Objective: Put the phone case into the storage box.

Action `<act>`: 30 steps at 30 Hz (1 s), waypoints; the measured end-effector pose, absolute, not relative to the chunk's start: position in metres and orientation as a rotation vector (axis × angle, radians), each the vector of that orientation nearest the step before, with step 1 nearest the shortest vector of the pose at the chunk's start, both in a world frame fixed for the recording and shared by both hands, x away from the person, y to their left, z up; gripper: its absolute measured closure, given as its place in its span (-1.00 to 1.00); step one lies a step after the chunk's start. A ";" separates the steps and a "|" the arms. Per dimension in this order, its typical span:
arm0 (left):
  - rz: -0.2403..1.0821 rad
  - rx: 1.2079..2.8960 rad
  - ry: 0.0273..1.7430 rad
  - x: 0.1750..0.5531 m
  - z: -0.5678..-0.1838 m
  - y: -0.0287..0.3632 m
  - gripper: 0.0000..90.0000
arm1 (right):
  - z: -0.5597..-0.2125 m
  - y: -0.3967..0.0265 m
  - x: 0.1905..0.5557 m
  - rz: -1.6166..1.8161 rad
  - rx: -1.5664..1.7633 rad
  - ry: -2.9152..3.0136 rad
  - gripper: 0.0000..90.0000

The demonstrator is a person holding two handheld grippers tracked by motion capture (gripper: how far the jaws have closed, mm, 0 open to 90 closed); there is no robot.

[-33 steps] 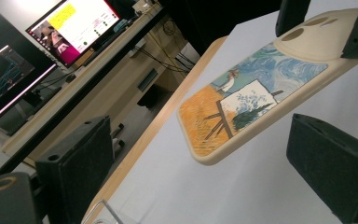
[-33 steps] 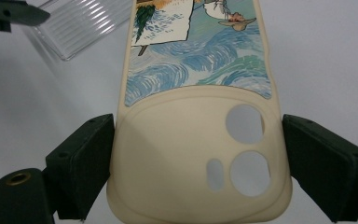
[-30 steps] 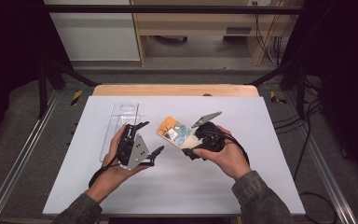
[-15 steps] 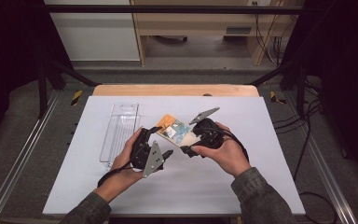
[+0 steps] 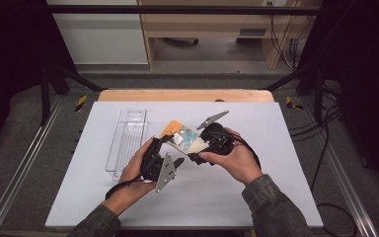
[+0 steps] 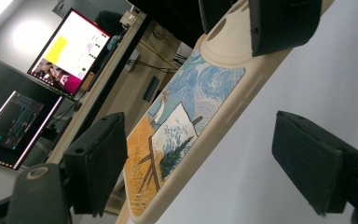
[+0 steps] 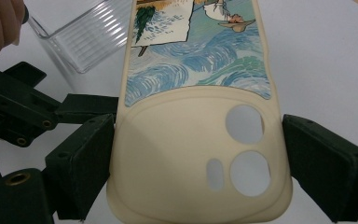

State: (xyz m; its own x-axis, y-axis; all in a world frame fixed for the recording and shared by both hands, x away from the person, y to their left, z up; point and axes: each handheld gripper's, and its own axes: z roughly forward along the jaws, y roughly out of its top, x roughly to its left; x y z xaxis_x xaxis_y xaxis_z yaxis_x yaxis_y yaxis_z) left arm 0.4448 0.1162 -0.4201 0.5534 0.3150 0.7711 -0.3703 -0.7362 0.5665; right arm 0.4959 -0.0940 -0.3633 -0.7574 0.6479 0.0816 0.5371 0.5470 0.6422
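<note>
Hard to make out: in the high view the phone case [image 5: 183, 138] is partly covered by both grippers, so its painted picture reads as small blotches of orange and blue.
Cut off: in the left gripper view the case's lower end runs out of the bottom of the frame; in the right gripper view its far end leaves the top edge.
Phone case: cream coloured, painted back facing up, in the middle of the high view, held off the table.
Right gripper [image 5: 201, 146]: clamped across the camera-hole end of the case, a pad against each long edge.
Left gripper [image 5: 159, 144]: jaws apart and just been closing, the free end of the case between them; the left pad is at the case's edge, the right pad stands clear of it.
Surface: white table [image 5: 276, 148] with a wooden strip along its far edge.
Room: dark, grey floor, metal rails at both sides; lit monitors [image 6: 70, 46] in the upper left of the left gripper view.
Container: clear plastic tray [image 5: 127, 138], left of centre, lying flat; nothing visible inside.
</note>
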 end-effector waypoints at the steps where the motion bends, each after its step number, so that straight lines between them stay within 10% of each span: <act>1: 1.216 2.068 -0.043 0.445 -0.420 0.116 -0.57 | -0.363 -0.094 0.496 1.001 1.012 2.615 -0.73; 30: 1.376 2.078 -0.193 0.441 -0.426 0.106 0.09 | -0.358 -0.087 0.497 1.005 1.019 2.635 -0.73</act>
State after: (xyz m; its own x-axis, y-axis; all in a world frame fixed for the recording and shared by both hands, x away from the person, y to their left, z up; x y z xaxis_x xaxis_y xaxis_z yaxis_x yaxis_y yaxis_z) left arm 0.4412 0.1060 -0.4257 0.4436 0.2141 0.8702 -0.4450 -0.7902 0.4213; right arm 0.4971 -0.0872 -0.3584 -0.7601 0.6418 0.1013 0.5463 0.5468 0.6344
